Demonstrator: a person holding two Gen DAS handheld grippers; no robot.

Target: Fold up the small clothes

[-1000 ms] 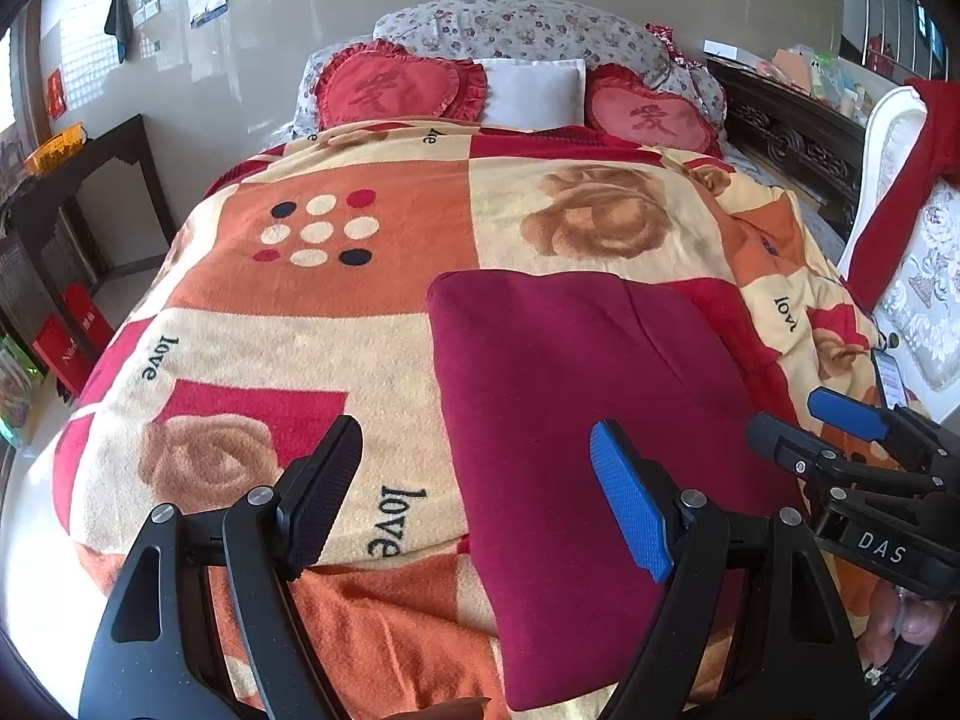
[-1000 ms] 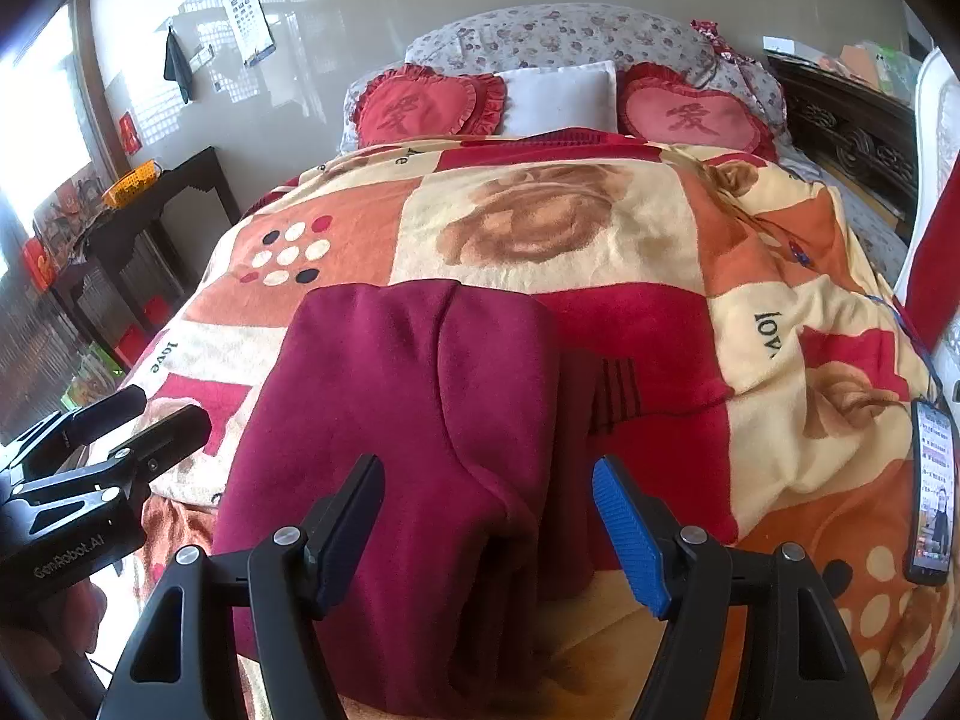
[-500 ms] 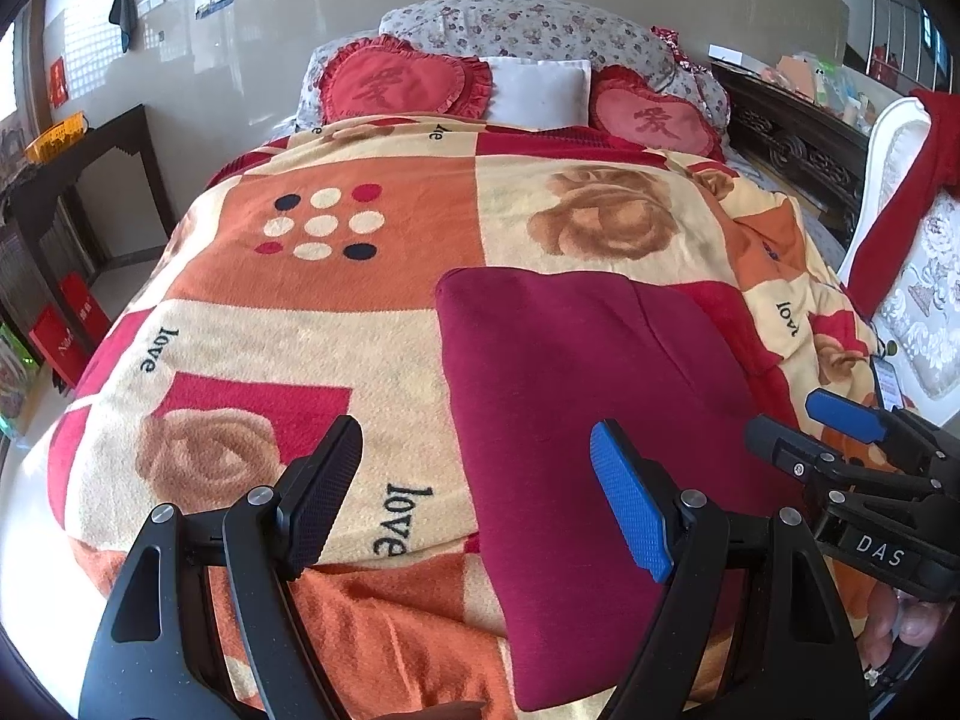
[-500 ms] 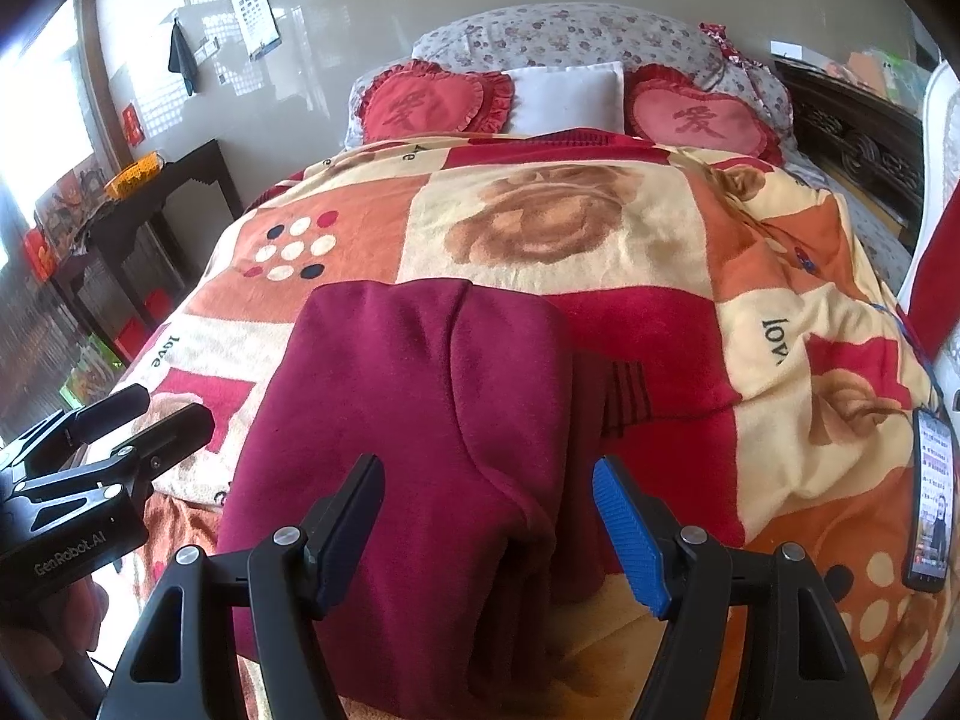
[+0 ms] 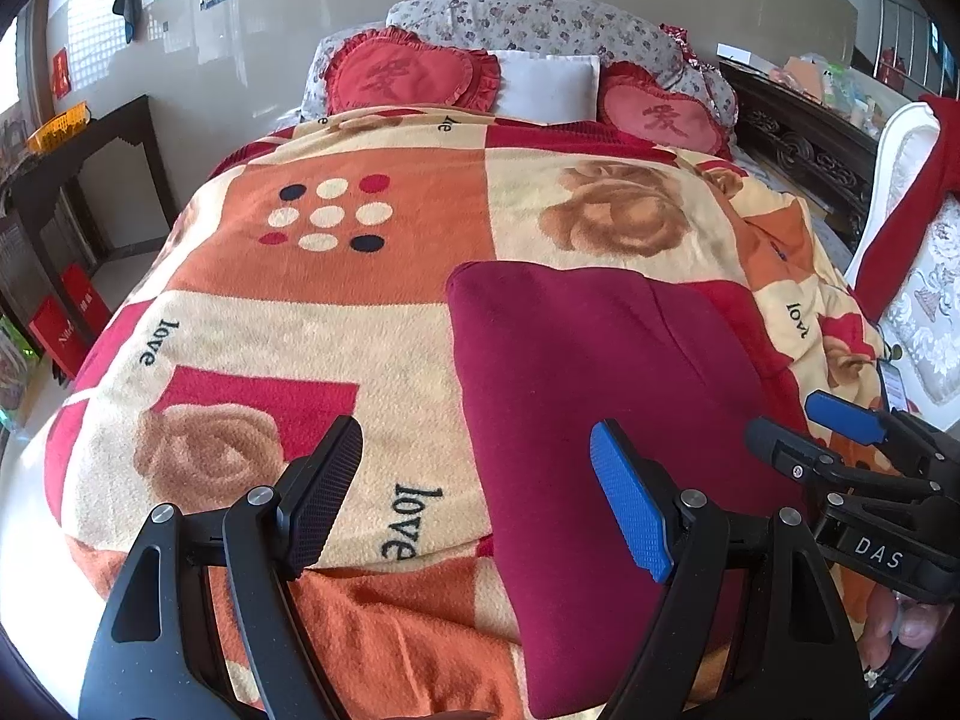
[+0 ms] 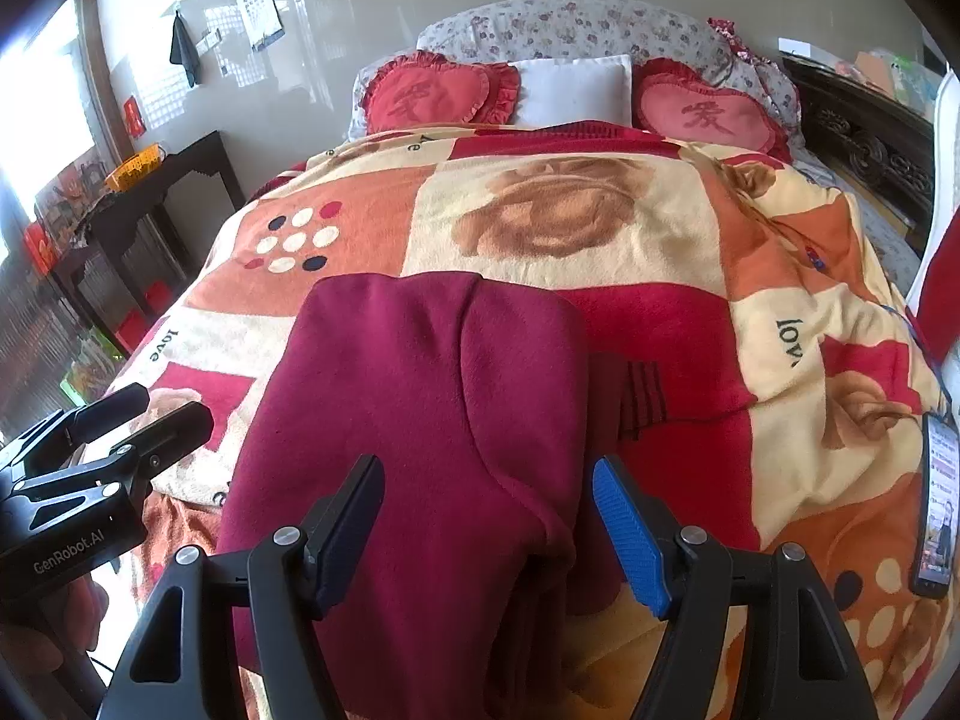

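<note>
A folded dark-red garment point(image 5: 576, 396) lies on the patterned blanket point(image 5: 336, 312) near the bed's foot, its long side running away from me. My left gripper point(image 5: 474, 498) hangs open above the garment's left edge with nothing between its fingers. In the right wrist view the same garment point(image 6: 420, 408) shows a lengthwise fold down its middle. My right gripper point(image 6: 486, 516) stands open above its near end, touching nothing. Each gripper also shows in the other view: the right gripper point(image 5: 816, 426) at the right edge, the left gripper point(image 6: 144, 420) at the left edge.
Two red heart cushions point(image 5: 414, 75) and a white pillow point(image 5: 549, 84) lie at the bed's head. A phone point(image 6: 936, 510) rests on the blanket at the right. A dark side table point(image 6: 156, 186) stands left of the bed, a white chair point(image 5: 900, 192) to the right.
Both views have shifted slightly, so the bed sits a little lower in frame. The garment lies as before and both grippers stay open.
</note>
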